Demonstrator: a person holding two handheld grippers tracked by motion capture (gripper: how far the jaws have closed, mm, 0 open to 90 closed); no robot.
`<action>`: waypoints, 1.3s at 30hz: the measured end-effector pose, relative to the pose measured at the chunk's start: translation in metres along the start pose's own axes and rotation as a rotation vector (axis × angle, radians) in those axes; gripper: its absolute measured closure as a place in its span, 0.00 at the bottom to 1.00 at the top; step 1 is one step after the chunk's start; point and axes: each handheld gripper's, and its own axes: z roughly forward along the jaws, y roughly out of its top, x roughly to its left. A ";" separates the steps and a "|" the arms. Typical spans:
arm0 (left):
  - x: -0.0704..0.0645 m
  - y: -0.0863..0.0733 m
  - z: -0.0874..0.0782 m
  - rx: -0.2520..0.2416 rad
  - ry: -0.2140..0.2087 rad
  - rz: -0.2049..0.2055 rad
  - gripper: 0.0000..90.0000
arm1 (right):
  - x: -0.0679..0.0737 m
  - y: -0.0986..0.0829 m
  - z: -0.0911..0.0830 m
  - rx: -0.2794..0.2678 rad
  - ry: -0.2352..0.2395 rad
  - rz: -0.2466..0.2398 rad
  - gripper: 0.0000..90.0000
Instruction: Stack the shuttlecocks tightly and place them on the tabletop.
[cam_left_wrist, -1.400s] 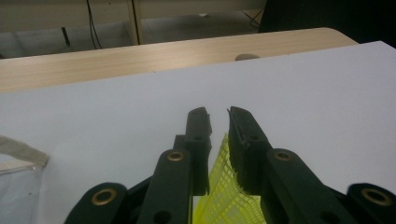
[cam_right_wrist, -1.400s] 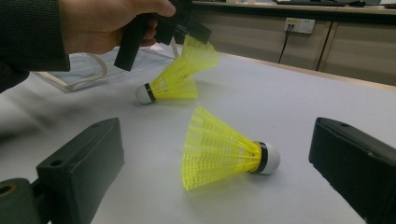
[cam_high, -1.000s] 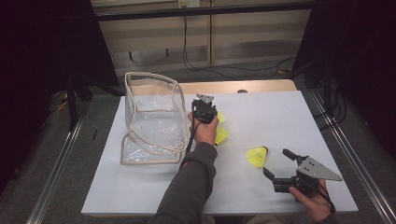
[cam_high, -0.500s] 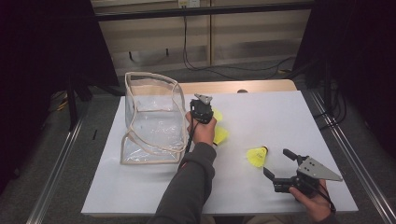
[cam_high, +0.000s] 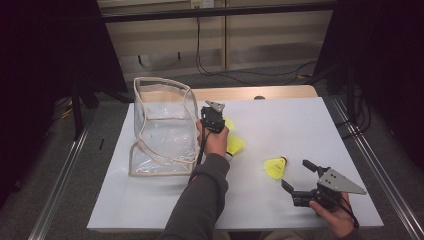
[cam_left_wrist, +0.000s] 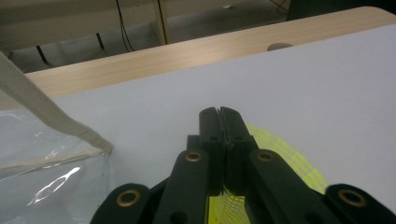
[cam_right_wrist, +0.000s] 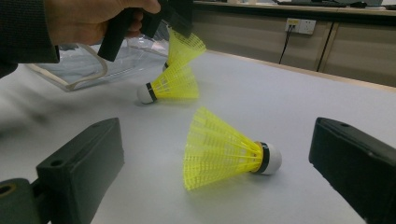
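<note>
Three yellow shuttlecocks: left gripper (cam_high: 216, 116) at frame center pinches one (cam_right_wrist: 184, 44) beside the clear bag (cam_high: 160, 125); right gripper (cam_high: 296, 176), lower right, fingers wide, faces another (cam_high: 275, 166) on the desk (cam_high: 300, 120).

no readable text, labels, brands, numbers, signs

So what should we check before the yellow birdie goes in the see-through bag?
1. Left gripper shut on a shuttlecock: ok.
2. Held shuttlecock off the table: ok; it hangs above the second shuttlecock.
3. Clear bag open on top: ok.
4. Gripper over the bag's mouth: not ok; it is beside the bag.
5. Right gripper open, third shuttlecock lying between its jaws: ok.
</note>
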 end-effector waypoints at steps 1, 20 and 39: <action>0.000 -0.001 0.001 0.009 -0.001 -0.001 0.99 | 0.000 0.000 0.000 0.001 0.000 0.000 0.03; -0.008 -0.002 0.019 -0.020 -0.102 -0.062 0.89 | -0.001 0.000 -0.001 0.000 0.002 0.000 0.03; -0.013 -0.005 0.026 0.010 -0.161 -0.057 0.81 | -0.001 0.000 0.000 0.004 0.005 -0.002 0.03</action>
